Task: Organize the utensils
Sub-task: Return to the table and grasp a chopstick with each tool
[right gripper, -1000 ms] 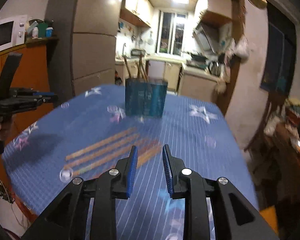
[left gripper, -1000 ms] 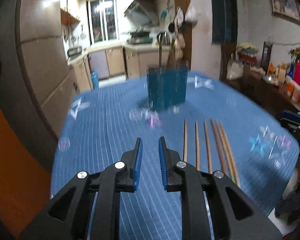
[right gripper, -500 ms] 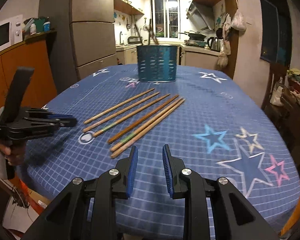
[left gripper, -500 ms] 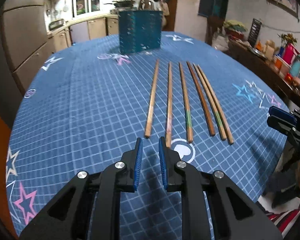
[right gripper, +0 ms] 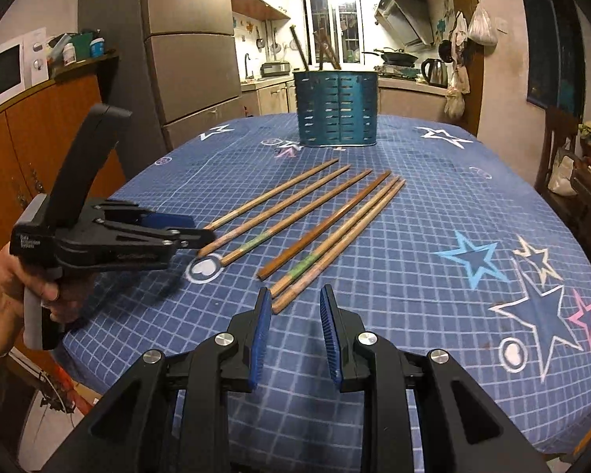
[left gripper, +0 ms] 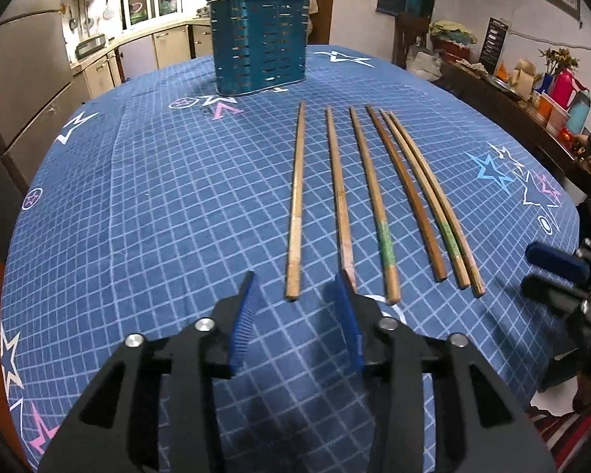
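Several wooden chopsticks (left gripper: 337, 189) (right gripper: 291, 213) lie side by side on the blue checked tablecloth (left gripper: 157, 197). Beyond them stands a blue slotted utensil holder (left gripper: 260, 43) (right gripper: 337, 108) with a few utensils upright in it. My left gripper (left gripper: 295, 287) (right gripper: 193, 232) hovers low at the near ends of the leftmost sticks. Its jaws are opening, and one stick's end sits in the gap untouched. My right gripper (right gripper: 294, 295) (left gripper: 551, 272) is open, just short of the rightmost pair's near ends, holding nothing.
A hand (right gripper: 4, 295) grips the left tool at the table's near left corner. A tall fridge (right gripper: 189, 59) and orange cabinets (right gripper: 39, 138) stand to the left. A cluttered sideboard (left gripper: 532, 94) lines the right. The table edge (right gripper: 532, 425) curves close in front.
Both grippers have sunk toward the table and closed in on the near ends of the chopsticks. The left jaws have widened. The right jaws keep the same gap.
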